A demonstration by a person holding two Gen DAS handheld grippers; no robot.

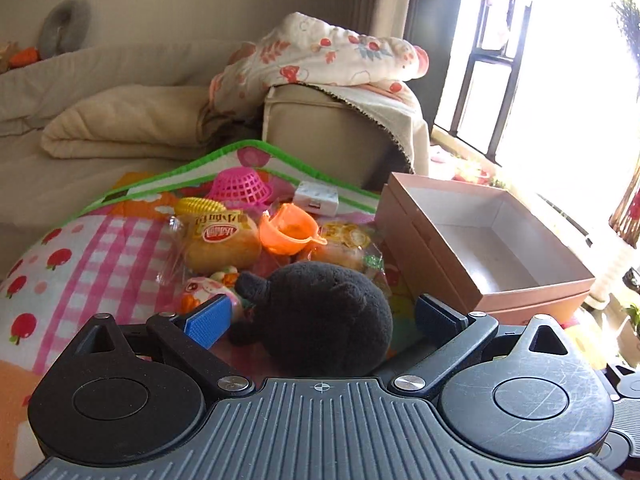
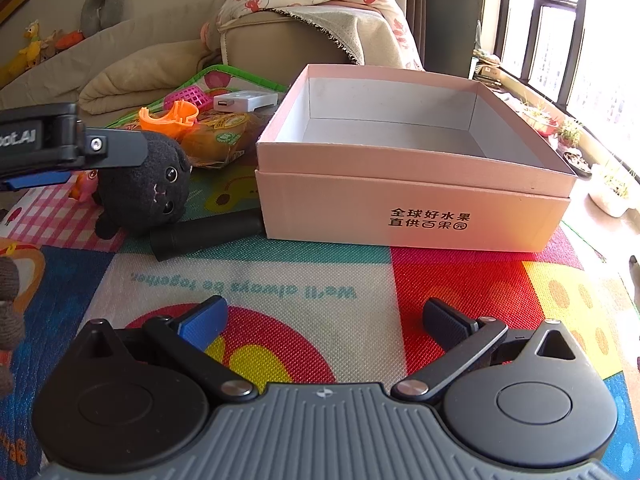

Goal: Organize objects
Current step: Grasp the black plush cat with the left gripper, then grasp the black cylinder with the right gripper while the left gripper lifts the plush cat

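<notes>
While left gripper (image 1: 320, 316) jaws gape wide, black plush cat (image 1: 320, 316) sits between (untouched).

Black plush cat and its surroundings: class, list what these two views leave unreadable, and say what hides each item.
- Black plush cat: face hidden in the left wrist view, which shows only its back.
- Black cylinder: far end hidden behind the pink box, right wrist view.
- Small toy beyond the left gripper: partly covered by a finger and the plush.
- Outside the window: washed out by glare.
</notes>
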